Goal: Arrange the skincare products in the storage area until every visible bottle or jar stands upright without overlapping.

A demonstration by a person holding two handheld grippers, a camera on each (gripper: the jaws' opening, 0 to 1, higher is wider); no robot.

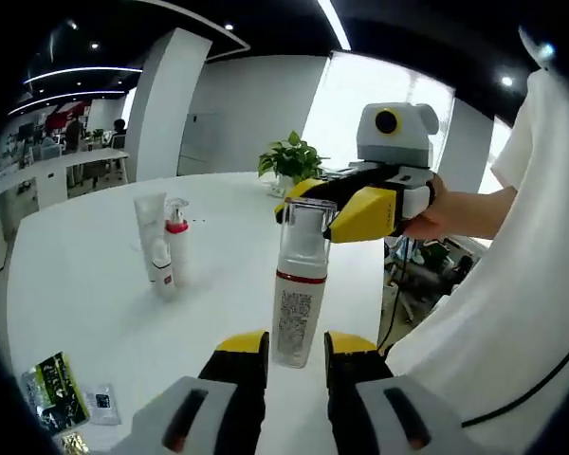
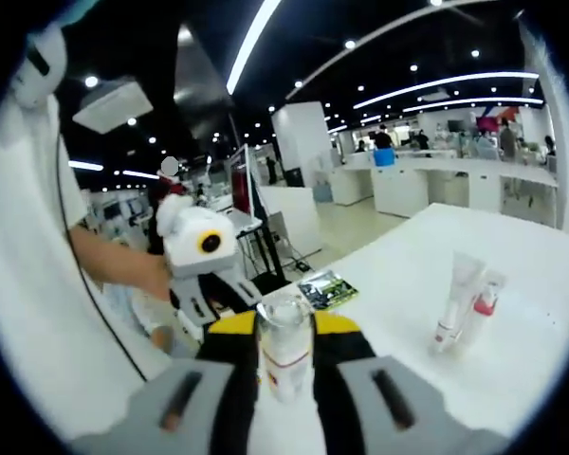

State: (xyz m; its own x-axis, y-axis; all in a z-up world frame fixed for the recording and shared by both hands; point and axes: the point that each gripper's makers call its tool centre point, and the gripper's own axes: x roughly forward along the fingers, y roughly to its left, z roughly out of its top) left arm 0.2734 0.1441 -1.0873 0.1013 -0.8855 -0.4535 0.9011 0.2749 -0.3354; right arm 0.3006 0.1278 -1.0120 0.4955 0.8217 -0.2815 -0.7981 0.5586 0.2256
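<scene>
In my left gripper view, the tall white pump bottle with a clear cap and a red band (image 1: 298,299) stands upright on the round white table (image 1: 95,284), just ahead of my left gripper (image 1: 296,355). Its base sits between the two yellow-tipped black jaws, which stand apart on either side with a gap showing to each; that tool is released and grips nothing.

My right gripper (image 1: 318,207) comes in from the right of that view, held in a hand (image 1: 436,213), and its yellow jaws close on the bottle's clear cap from both sides. In my right gripper view the same bottle (image 2: 285,355) sits pinched between the right gripper's (image 2: 285,346) jaws, cap uppermost, so that tool is clenched around the top of the bottle. The left gripper (image 2: 209,284) lies just beyond it there.

Further off on the table, well apart from both tools, a white squeeze tube standing on its cap (image 1: 152,237) and a small white bottle with a red collar (image 1: 177,248) stand upright just beside each other. Near the table edge lies a dark green printed sachet (image 1: 49,379). A potted green plant (image 1: 290,159) sits at the far side.
</scene>
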